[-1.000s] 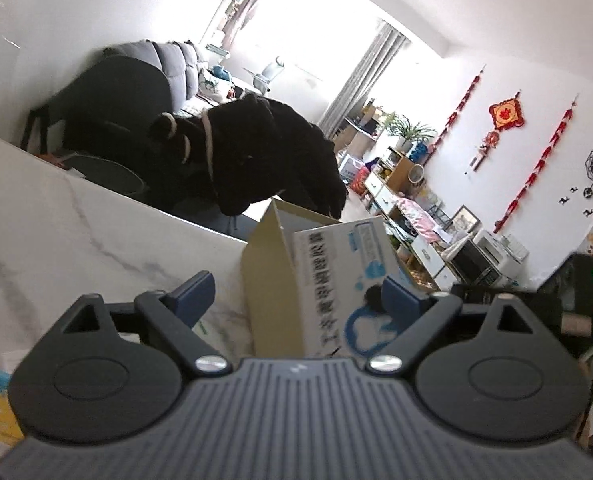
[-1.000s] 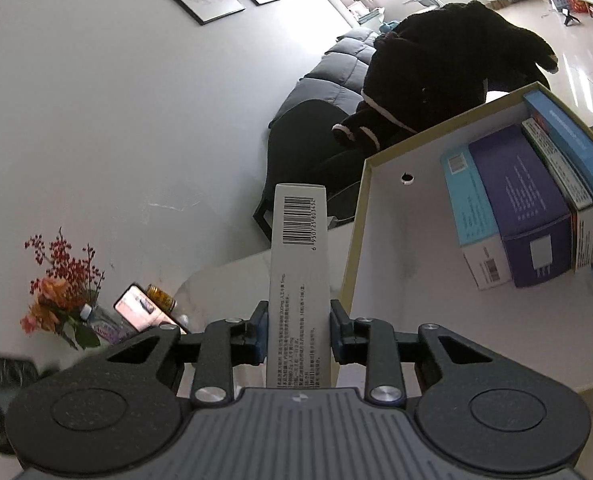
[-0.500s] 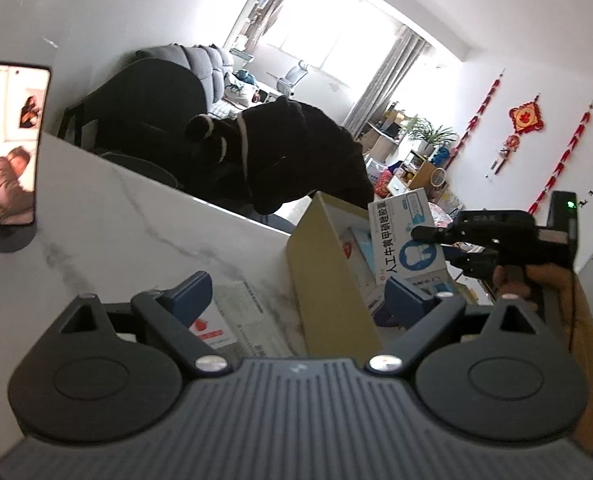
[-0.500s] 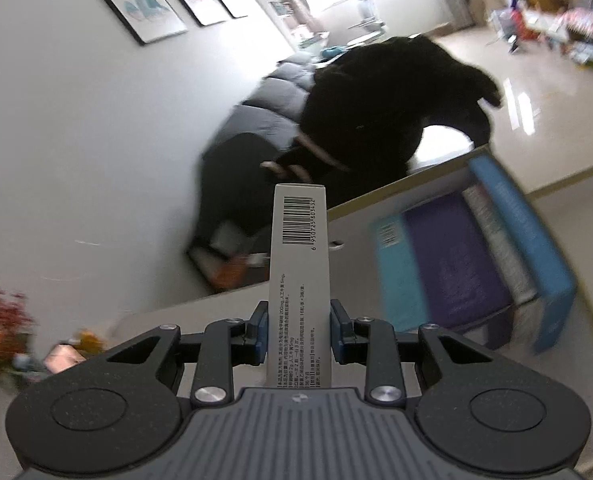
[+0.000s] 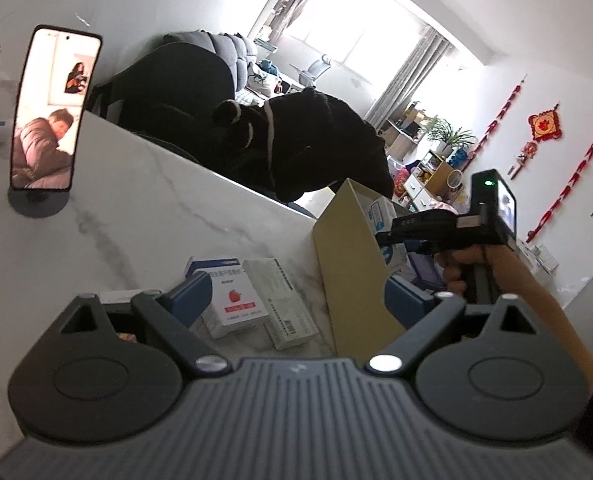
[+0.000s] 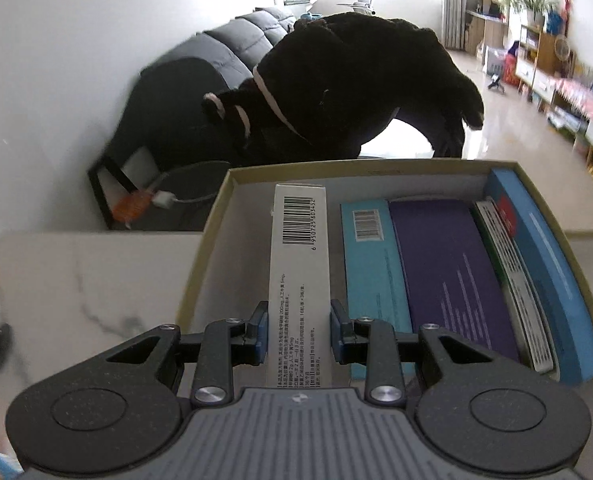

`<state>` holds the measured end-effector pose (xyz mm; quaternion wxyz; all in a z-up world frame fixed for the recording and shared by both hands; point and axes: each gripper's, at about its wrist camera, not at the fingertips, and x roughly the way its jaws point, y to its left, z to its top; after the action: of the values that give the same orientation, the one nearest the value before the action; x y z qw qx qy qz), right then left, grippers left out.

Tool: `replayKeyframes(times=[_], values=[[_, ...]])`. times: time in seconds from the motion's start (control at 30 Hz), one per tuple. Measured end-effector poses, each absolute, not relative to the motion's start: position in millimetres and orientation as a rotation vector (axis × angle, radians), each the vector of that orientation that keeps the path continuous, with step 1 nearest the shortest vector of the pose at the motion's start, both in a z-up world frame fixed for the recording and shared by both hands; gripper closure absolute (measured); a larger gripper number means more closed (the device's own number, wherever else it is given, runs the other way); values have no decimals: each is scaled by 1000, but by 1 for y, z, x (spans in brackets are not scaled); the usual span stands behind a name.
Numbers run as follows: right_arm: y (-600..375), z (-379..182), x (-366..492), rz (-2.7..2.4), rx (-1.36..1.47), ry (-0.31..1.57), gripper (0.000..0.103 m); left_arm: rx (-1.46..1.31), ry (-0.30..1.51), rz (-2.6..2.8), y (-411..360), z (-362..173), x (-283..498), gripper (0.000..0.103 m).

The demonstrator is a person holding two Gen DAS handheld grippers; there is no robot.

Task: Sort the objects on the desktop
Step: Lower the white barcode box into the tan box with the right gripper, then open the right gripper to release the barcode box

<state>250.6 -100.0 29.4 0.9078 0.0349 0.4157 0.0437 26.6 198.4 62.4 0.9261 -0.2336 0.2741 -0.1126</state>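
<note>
My right gripper [image 6: 298,330] is shut on a long white box with a barcode [image 6: 298,264], held over the open left part of the tan cardboard box [image 6: 216,216]. Inside that box, on the right, stand a teal box [image 6: 372,264], a purple box [image 6: 448,272], a thin white one and a blue box [image 6: 544,280]. My left gripper [image 5: 296,300] is open above the marble table [image 5: 136,208], over a white box with a red fruit picture [image 5: 236,304] and a white printed box [image 5: 284,304]. In the left wrist view the right gripper [image 5: 416,228] reaches over the cardboard box [image 5: 352,264].
A phone on a stand [image 5: 48,120] plays video at the table's back left. Beyond the table edge are a big black plush toy [image 6: 356,80], a dark chair, a grey sofa and a dark bin [image 6: 192,196]. A person's hand [image 5: 476,268] holds the right gripper.
The right gripper has tipped downward and carried the white box over the cardboard box's interior. The left gripper has swung left, bringing the phone and the small boxes on the table into view.
</note>
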Motion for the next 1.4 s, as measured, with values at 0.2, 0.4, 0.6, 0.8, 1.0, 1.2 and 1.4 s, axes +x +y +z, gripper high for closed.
replayKeyframes(times=[0.2,0.4,0.6,0.8,1.0,1.2,1.4], values=[[-87,14,270,54,-17,854,70,-493,576,-212,208,52,19,9],[-78,3,277,20,-98,844,70,-501,587,-204,211,46,19,9],[-68,-2,279,2,-181,825,70,-507,594,-196,214,43,20,9],[-62,-4,281,-6,-245,814,70,-512,600,-183,218,41,19,9],[-58,0,280,1,-269,811,68,-513,603,-173,221,40,18,9],[-49,7,267,-65,-421,720,40,-514,601,-173,221,39,18,8],[-55,20,255,-23,-423,695,34,-505,604,-159,220,37,17,6]])
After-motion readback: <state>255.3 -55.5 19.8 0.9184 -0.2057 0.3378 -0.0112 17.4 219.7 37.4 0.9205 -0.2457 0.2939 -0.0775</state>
